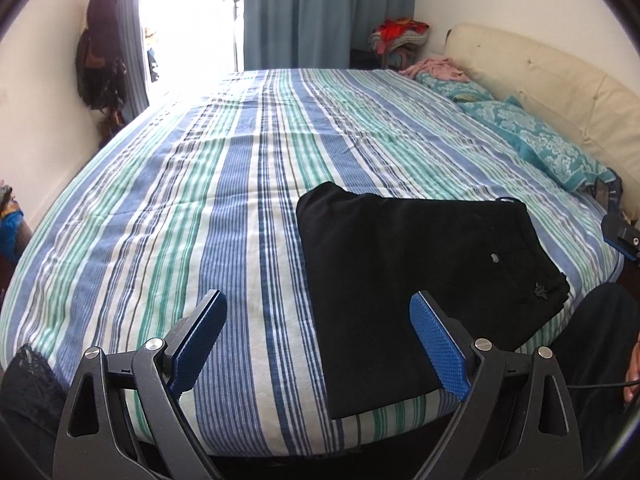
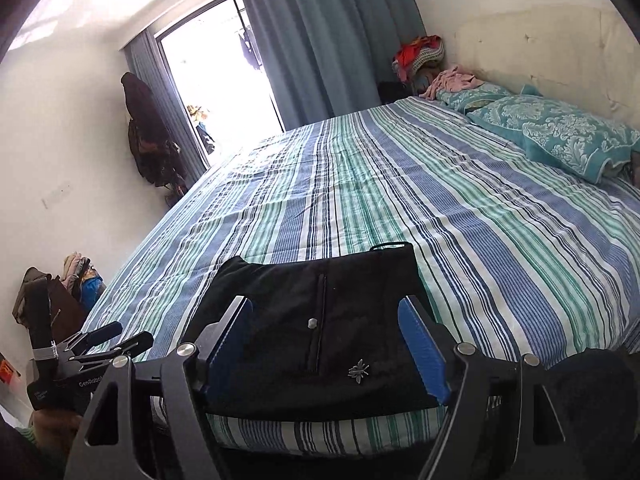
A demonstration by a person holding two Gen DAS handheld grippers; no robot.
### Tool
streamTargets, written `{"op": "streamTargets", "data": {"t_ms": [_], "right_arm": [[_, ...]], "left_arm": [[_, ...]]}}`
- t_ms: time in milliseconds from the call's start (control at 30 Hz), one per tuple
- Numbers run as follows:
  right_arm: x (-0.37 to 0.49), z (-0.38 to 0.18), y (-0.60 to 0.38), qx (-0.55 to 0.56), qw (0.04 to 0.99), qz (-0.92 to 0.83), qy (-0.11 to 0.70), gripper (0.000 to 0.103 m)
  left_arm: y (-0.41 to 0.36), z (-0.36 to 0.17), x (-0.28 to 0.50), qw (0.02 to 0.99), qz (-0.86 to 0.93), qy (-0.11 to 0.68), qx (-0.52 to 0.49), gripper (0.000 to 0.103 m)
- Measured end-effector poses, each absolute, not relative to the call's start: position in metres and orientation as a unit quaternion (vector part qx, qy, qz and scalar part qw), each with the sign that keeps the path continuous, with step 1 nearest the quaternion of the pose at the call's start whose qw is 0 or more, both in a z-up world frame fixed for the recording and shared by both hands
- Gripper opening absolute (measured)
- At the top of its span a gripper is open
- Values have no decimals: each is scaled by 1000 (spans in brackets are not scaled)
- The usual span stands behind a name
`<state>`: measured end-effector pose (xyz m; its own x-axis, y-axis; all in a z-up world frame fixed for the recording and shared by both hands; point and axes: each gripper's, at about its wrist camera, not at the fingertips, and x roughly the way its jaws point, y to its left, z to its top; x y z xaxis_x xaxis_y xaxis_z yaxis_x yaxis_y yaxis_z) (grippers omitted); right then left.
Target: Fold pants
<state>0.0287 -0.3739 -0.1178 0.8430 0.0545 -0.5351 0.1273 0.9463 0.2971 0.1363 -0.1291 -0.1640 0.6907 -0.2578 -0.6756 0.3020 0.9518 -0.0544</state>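
Black pants [image 1: 420, 272] lying folded near the front edge of the striped bed [image 1: 200, 200], left gripper [image 1: 318, 340] hovering wide open and empty beside them, right gripper [image 2: 326, 344] hanging wide open above them, gripping nothing

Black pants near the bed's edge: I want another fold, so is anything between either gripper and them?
Nothing visible. The black pants lie on bare striped sheet; left gripper and right gripper are open and empty.
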Motion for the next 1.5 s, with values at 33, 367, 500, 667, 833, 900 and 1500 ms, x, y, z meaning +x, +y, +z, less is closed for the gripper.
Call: {"op": "streamTargets", "data": {"t_ms": [33,367,500,667,833,900,1500], "right_arm": [[28,-117,-374,163,947,-18,277,75],[17,-108,-373,170,953,-7,250,76],[15,-106,-376,176,954,-5,243,76],[17,-106,-381,187,952,-16,243,77],[18,-108,-377,181,951,-21,251,77],[19,-108,-375,173,951,-19,256,77],[69,-129,-471,291,900,7,325,81]], "left_arm": [[-129,-162,134,921,-150,359,31,94],[-129,-144,119,930,-136,340,40,95],[-135,-133,115,931,-148,332,39,97],[-143,-138,117,929,-160,329,58,98],[-135,-147,124,923,-163,345,49,98],[-128,-142,126,926,-156,342,33,98],[-84,-185,199,850,-196,471,-133,97]]}}
